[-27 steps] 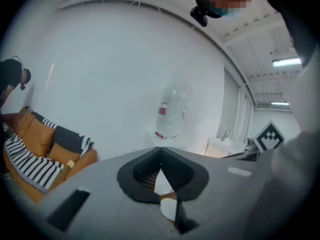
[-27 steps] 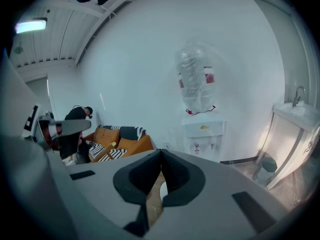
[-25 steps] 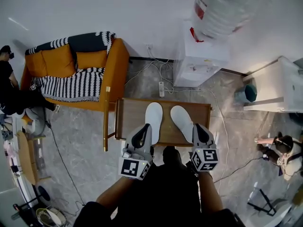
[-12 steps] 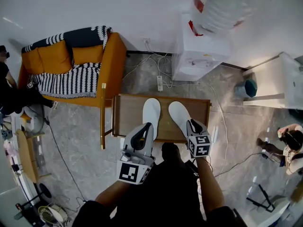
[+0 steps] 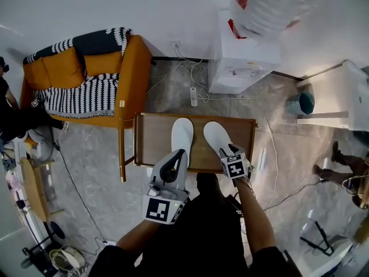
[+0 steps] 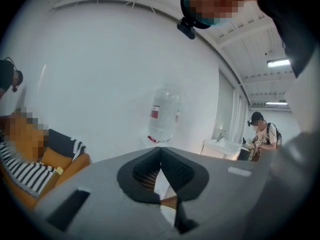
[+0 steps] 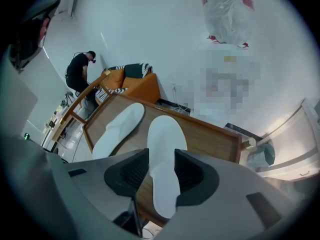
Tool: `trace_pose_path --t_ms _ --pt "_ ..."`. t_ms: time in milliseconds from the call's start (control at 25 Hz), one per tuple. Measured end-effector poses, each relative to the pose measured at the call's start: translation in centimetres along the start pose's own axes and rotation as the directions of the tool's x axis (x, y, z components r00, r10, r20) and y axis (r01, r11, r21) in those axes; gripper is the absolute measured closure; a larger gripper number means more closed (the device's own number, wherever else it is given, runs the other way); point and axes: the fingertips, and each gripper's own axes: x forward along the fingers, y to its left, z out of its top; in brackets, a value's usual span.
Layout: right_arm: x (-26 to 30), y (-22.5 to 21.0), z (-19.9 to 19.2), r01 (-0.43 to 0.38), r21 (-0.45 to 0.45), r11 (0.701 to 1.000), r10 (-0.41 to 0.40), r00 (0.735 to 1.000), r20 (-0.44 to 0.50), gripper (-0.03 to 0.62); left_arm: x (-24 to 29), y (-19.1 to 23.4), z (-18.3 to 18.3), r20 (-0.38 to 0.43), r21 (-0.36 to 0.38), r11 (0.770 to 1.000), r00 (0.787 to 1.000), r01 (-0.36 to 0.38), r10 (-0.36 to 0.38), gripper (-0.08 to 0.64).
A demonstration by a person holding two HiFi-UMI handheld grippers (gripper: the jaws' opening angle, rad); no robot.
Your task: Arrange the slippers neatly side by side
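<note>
Our count: two pairs and three single things.
We count two slippers, the left slipper (image 5: pixel 182 138) and the right slipper (image 5: pixel 215 138); two tools, the left tool (image 5: pixel 179 154) and the right tool (image 5: pixel 229 150); one wooden bench (image 5: pixel 151 146); one orange sofa (image 5: pixel 135 68); one water dispenser (image 5: pixel 239 68).

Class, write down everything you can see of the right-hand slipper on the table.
The right slipper is plain white, soft-looking fabric, lying flat on the wooden table, toe away from the person, angled slightly, apart from the left slipper. Its heel half lies between the right tongs, whose jaws have just been opening and stand open beside it.
</note>
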Motion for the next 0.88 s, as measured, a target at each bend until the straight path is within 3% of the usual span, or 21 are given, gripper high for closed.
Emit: trace_pose_path --t_ms 400,560,880 --pt "4.3 -0.8 -2.5 0.047 -0.221 0.974 -0.084 0.983 -0.163 0.432 1.5 0.3 -0.8 -0.027 -0.008 1.0 1.0 -0.015 0.014 0.543" --pt "4.6 -0.7 -2.4 0.052 -0.222 0.974 -0.089 0.983 -0.162 0.526 1.9 0.9 -1.0 -0.035 -0.016 1.0 0.999 -0.025 0.025 0.543" --pt "4.2 -0.2 -2.3 0.042 -0.145 0.989 -0.066 0.985 -0.162 0.559 2.1 1.6 -1.4 -0.046 -0.023 0.999 0.999 -0.029 0.028 0.543"
